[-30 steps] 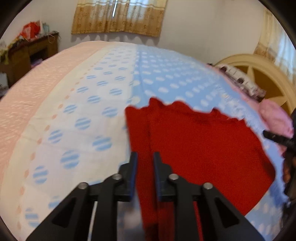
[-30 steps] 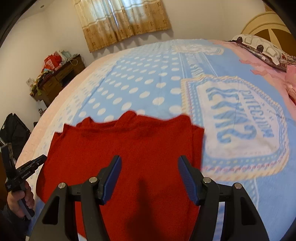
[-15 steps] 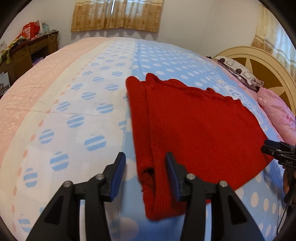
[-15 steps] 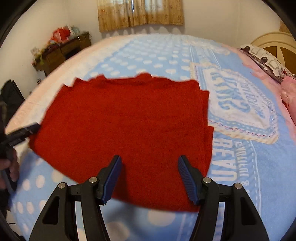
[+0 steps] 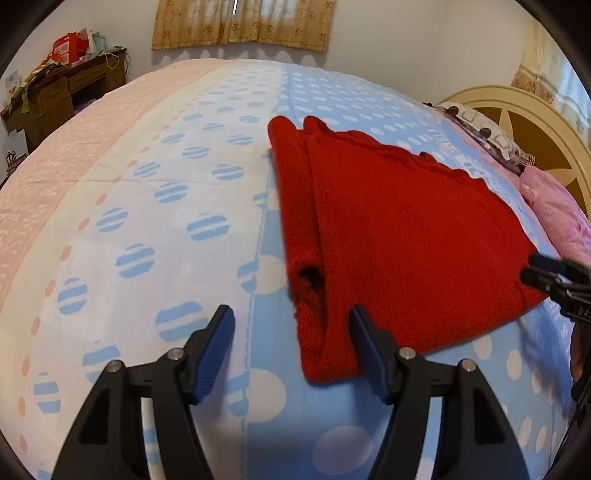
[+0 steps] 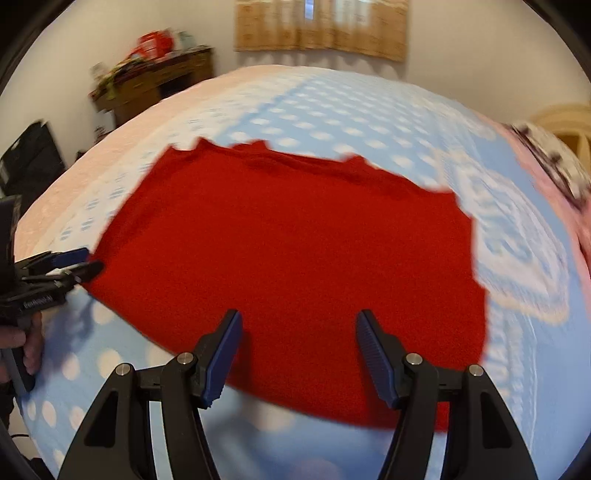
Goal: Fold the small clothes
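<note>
1. The red sweater [image 5: 399, 236] lies flat on the bed [image 5: 155, 192] — one side folded in.
2. The left gripper [image 5: 291, 343] has its jaws apart, holding nothing.
3. The right gripper [image 6: 299, 350] — jaws apart too, above the sweater.

- Right tongs [image 6: 299, 350] are hovering over the near edge of the red garment [image 6: 295, 258], jaws spread wide, nothing between them.
- Red garment is lying flat on the bed [image 6: 332, 110], spread over a blue sheet with white dots; far edge is looking uneven, right edge is showing a step.
- Left tongs [image 6: 83, 262] are sitting at the garment's left edge; whether they are gripping the cloth cannot be told.
- A hand [image 6: 26, 339] is holding the left tool's handle at the frame's left border.
- Wooden cabinet [image 6: 155, 81] with clutter on top is standing against the far wall, curtain [image 6: 321, 26] hanging above the bed.
- Frame is appearing motion-blurred.
</note>
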